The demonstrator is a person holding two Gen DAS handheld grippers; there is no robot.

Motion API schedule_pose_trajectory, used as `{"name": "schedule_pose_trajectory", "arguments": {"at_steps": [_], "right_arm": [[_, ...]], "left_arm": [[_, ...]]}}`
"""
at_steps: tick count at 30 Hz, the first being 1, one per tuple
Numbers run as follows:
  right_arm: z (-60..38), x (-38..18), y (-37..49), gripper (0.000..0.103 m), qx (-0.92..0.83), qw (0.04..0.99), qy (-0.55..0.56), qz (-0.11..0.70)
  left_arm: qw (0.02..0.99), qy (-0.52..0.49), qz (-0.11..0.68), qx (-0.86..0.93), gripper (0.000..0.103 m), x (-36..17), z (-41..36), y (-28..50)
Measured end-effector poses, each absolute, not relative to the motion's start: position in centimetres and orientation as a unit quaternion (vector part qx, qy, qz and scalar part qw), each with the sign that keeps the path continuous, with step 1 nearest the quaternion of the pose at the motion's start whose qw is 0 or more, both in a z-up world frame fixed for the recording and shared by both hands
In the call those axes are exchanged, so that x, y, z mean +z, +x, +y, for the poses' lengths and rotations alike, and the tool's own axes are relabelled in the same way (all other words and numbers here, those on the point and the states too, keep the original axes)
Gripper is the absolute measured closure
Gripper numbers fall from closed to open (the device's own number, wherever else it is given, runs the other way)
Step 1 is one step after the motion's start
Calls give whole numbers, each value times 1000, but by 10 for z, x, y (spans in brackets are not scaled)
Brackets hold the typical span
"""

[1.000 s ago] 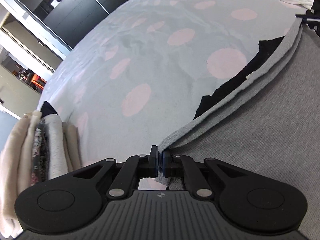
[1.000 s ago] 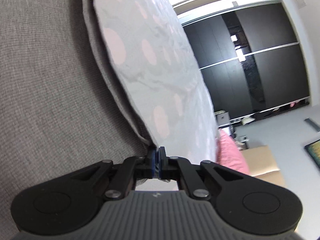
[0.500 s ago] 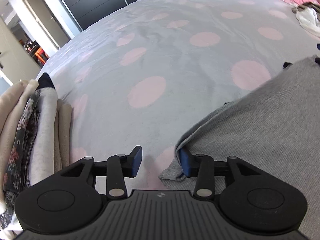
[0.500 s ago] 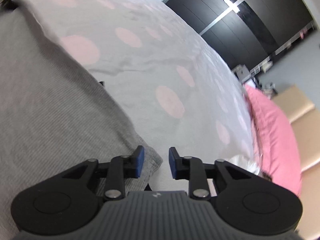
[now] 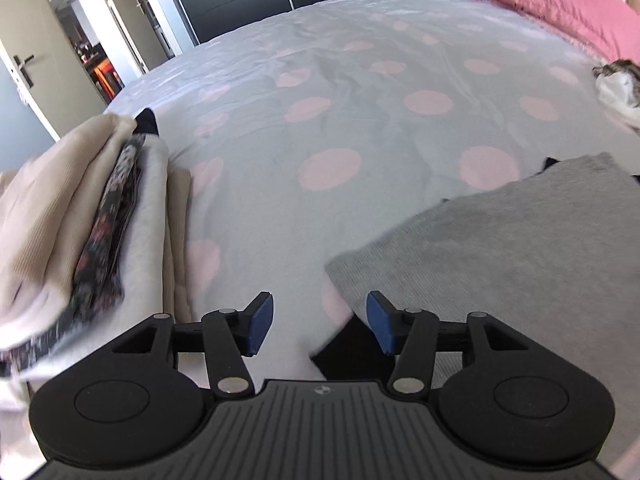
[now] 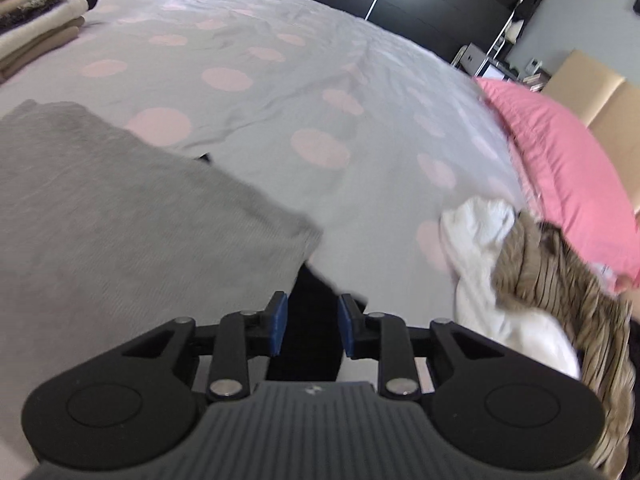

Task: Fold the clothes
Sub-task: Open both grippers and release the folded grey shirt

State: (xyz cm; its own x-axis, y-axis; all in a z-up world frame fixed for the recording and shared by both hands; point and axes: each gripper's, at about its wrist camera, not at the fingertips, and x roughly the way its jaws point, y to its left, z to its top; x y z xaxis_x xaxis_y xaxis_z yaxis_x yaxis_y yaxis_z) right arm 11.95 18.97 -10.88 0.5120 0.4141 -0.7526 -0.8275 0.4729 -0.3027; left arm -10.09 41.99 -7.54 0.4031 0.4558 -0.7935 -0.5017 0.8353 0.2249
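Observation:
A grey knit garment (image 5: 500,240) lies folded flat on the spotted bedspread, with black cloth (image 5: 352,354) peeking out beneath its near corner. My left gripper (image 5: 320,326) hovers above that corner, its jaws opening with nothing between them. In the right wrist view the same grey garment (image 6: 120,208) fills the left side, and black cloth (image 6: 312,320) shows under its corner. My right gripper (image 6: 311,326) is open above the black cloth, its pads apart from it.
A stack of folded clothes (image 5: 80,216) stands at the left of the bed, seen far left as folded clothes (image 6: 36,12). A heap of white and brown striped laundry (image 6: 532,292) lies at the right, beside a pink pillow (image 6: 568,168). Grey bedspread (image 5: 320,100) stretches ahead.
Both grippers let go of the grey garment's edge and opened. Both lifted and pulled back, and the garment now lies flat on the bed.

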Motion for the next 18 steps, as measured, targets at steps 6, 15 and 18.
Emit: {"name": "schedule_pose_trajectory", "arguments": {"at_steps": [6,15,18], "right_arm": [[144,-108,83,73,390,793,-317,345],[79,-114,75,73,350,800,-181,452],[66,-121,82,73,342,795,-117,487]], "left_arm": [[852,-80,450,255,53,-63,380,-153],[840,-164,464,231,56,-89,334,-190],[828,-190,473,236,76,-103,328,-193]]}}
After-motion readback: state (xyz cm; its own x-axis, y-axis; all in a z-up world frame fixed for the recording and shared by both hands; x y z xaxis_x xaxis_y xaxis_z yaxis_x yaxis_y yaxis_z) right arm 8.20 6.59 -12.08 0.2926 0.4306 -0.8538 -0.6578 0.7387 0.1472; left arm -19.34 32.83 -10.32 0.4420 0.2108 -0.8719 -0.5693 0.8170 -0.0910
